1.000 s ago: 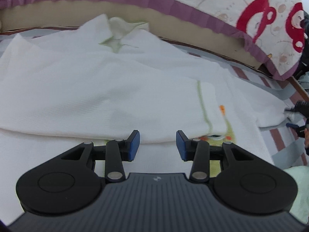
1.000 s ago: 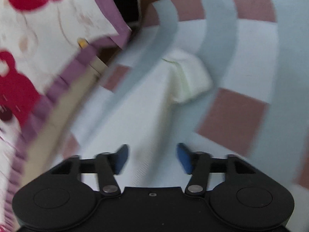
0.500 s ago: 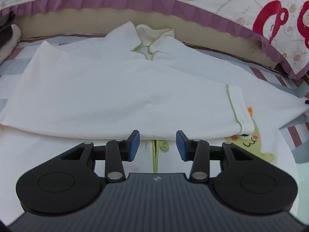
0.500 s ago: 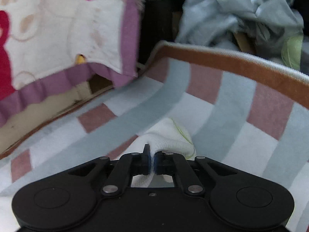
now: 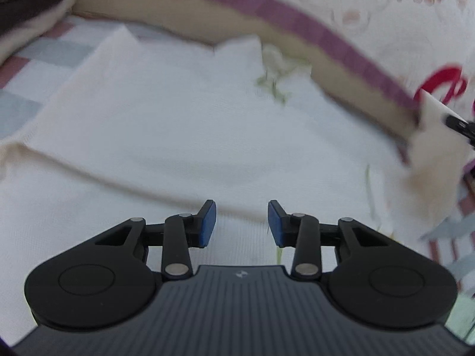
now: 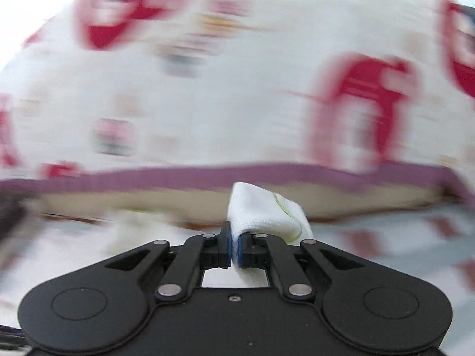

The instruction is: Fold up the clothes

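A white baby shirt [image 5: 166,124] with green trim lies spread on the striped bed, one sleeve folded across its front. My left gripper [image 5: 241,222] hovers over the folded sleeve's near edge, open, with nothing between its blue pads. In the right wrist view my right gripper [image 6: 235,247] is shut on the cuff of the other white sleeve [image 6: 264,210], which bunches up above the pads. At the right edge of the left wrist view that sleeve [image 5: 433,154] hangs lifted off the bed, the right gripper's dark tip [image 5: 458,124] just showing beside it.
A cream quilt with red prints and a purple border [image 5: 297,12] is piled along the far side of the shirt. The same quilt [image 6: 237,89] fills the right wrist view, blurred. Dark cloth [image 5: 26,9] lies at the far left. The checked bedsheet [image 5: 38,56] shows around the shirt.
My right gripper shut on the sleeve cuff, then swung up and rolled round with it to face the quilt. The left gripper drifted sideways over the shirt, still open.
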Motion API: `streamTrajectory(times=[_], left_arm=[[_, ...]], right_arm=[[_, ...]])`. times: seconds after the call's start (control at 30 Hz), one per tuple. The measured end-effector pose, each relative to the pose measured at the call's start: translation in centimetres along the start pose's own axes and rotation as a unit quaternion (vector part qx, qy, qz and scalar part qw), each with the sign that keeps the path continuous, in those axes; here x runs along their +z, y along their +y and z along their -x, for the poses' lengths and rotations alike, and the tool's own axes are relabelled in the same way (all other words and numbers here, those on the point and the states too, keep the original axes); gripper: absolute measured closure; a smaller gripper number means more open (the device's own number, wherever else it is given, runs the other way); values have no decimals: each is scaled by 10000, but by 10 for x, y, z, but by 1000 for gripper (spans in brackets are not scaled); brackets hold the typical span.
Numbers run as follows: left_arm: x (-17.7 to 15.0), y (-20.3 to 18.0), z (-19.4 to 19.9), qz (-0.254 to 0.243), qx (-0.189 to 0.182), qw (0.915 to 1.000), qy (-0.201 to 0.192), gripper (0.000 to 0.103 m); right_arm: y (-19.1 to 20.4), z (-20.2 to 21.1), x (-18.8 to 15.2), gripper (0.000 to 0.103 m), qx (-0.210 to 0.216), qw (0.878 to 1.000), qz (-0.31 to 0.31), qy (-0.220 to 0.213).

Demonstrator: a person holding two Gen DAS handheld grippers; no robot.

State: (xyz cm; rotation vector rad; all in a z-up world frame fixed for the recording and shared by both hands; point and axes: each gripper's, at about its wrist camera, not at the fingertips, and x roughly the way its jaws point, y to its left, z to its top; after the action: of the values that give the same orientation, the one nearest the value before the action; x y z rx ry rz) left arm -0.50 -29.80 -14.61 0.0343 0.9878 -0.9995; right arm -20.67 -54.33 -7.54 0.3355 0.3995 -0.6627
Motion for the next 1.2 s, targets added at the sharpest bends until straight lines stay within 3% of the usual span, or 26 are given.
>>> streamTrajectory(times=[0.1,0.17,0.2,0.23,0.3,0.37,0.4,0.47,0.57,0.63,0.8,0.97,1.07,1.1,1.13,1.17,1.2], left_arm=[[10,14,19,196,-33,9992,-338,63],[12,29,26,386,8,9985,-396,63],[11,37,30,571,-31,9973,-453,63],[10,47,33,817,-116,9952,-530,63],[8,62,38,1228,-262,9899,-656,62],[4,67,41,1232,-290,9894,-709,61],[3,69,41,1168,-286,9901,-720,59],[0,70,39,1070,-269,9913,-711,58],[-1,67,28,1061,-306,9919,-628,58],[0,60,21,958,-311,9931,-599,57],[9,40,-2,288,-244,9980,-502,49],[8,36,-12,824,-427,9945,-478,49],[5,29,-14,581,-207,9967,-532,49],[7,27,-17,471,-112,9976,-493,49],[9,24,-22,422,-48,9979,-482,49],[11,22,-26,377,13,9982,-472,49],[14,19,-31,372,81,9983,-445,49]], right_arm=[[87,-18,-1,97,1012,9946,231,65],[130,-31,-15,91,1289,9895,525,392],[151,-37,-23,85,1304,9858,899,560],[165,-38,-31,71,1377,9791,1319,706],[165,-26,-43,65,1352,9716,1834,645],[155,-15,-55,54,1171,9664,2193,653],[142,-9,-66,53,861,9642,2408,706],[114,-7,-88,53,361,9452,3105,942],[74,3,-115,53,-97,9226,3677,1159],[50,5,-123,53,-463,9217,3592,1389],[6,5,-132,52,-894,9450,2632,1723],[-19,7,-138,40,-1154,9687,1426,1673],[-36,5,-140,41,-1128,9787,651,1588],[-38,2,-143,45,-1036,9818,477,1519],[-39,1,-144,64,-929,9842,416,1447],[-38,2,-146,73,-900,9855,394,1386],[-37,3,-148,73,-891,9865,353,1327]])
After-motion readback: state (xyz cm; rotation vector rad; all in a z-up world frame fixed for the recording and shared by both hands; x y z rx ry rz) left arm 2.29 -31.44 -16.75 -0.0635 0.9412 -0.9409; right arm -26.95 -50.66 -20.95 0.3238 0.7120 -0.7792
